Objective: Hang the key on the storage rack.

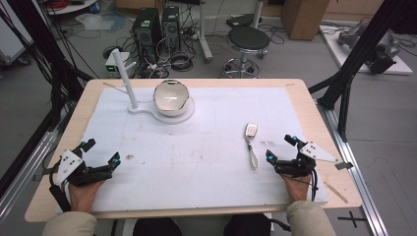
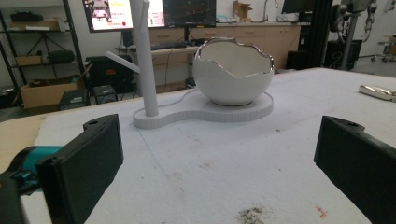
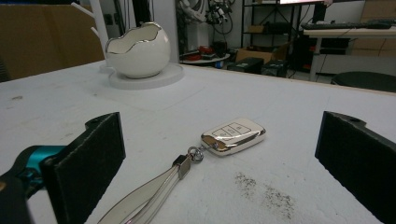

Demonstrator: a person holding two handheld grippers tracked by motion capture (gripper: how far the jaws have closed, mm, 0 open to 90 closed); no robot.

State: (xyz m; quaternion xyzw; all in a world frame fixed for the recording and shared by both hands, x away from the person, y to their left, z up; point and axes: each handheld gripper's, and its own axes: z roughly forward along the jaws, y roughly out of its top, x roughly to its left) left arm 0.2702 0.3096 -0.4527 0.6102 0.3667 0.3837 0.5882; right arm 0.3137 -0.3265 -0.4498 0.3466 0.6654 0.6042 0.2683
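- the right gripper (image 1: 282, 149) is resting near the table's (image 1: 206, 82) right edge, jaws gaping wide and empty — the car key (image 3: 233, 136) is lying just ahead of them, its strap (image 3: 144, 196) trailing back.
- the left gripper (image 1: 101, 152) is sitting wide and empty, well apart from the white bowl (image 2: 232, 71) on its stand (image 2: 201, 112).

the key fob (image 3: 233, 135) ahead of the right gripper (image 1: 283, 148) is cream with shiny silver edging, its strap (image 3: 149, 193) cream too; the bowl (image 2: 232, 70) beyond the left gripper (image 1: 102, 152) is white with a silver rim; both grippers are black with teal tips; the mat (image 1: 196, 147) is white with dark specks
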